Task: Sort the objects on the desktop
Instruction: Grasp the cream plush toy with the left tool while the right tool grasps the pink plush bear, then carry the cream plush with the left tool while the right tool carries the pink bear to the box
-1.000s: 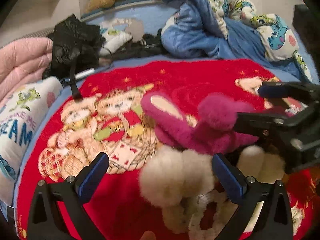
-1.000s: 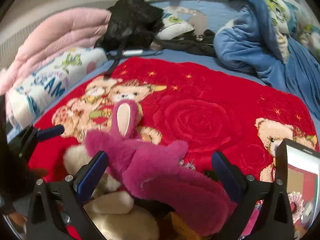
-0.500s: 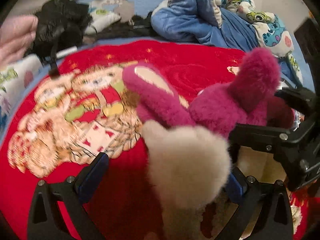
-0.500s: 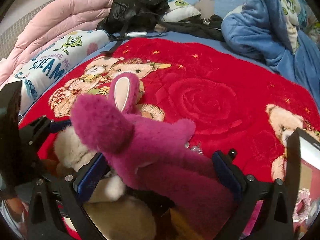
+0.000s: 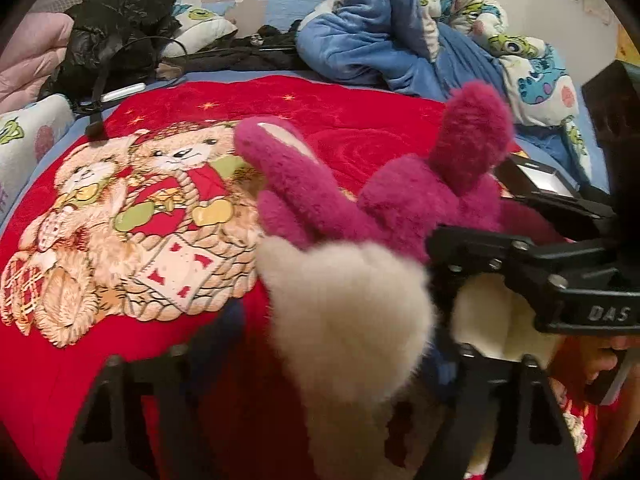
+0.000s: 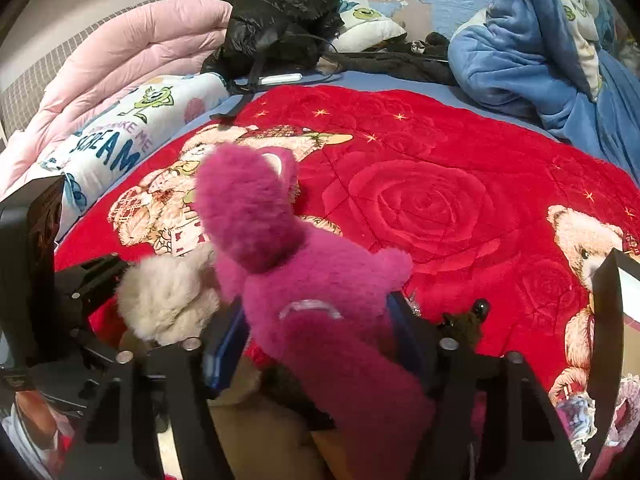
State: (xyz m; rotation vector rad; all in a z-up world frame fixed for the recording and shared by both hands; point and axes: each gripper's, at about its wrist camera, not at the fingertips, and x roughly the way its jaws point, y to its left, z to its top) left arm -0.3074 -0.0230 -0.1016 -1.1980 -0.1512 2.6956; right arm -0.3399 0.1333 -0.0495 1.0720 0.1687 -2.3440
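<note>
Scene: a bed covered by a red plush blanket [image 6: 440, 152] printed with teddy bears and a rose; it carries everything here.
Magenta toy: a fluffy magenta plush toy with a pink-lined ear [image 6: 304, 280] sits near the blanket's near edge, leaning toward the left side.
Cream toy: a fuzzy cream-white plush toy [image 5: 344, 312] lies just left of the magenta one, touching it, also by the near edge.
Right gripper: the right gripper [image 6: 320, 340] has just been closing, with the magenta toy's body between its blue-padded fingers [image 6: 224, 344]; both pads look pressed into the fur, so I judge it clamped on the toy.
Left gripper: the left gripper [image 5: 340, 360] has likewise just been closing on the cream toy; the fur bulges up between its jaws and hides the pads, but it reads as a grip.
Why held so: each tool takes one toy low on the body, probably so the two can be pulled apart and sorted separately.
Step in hand: securing both grips; lifting likely follows.
Risk: soft pile can slip, and the toys may snag on each other.
Box: a black-edged box [image 6: 612, 320] stands at the blanket's right edge, perhaps a destination.
Clutter: a black padded jacket [image 6: 280, 16], a folded pink quilt [image 6: 132, 48] and a crumpled blue fleece blanket [image 6: 520, 60] lie beyond the far edge, well apart.
</note>
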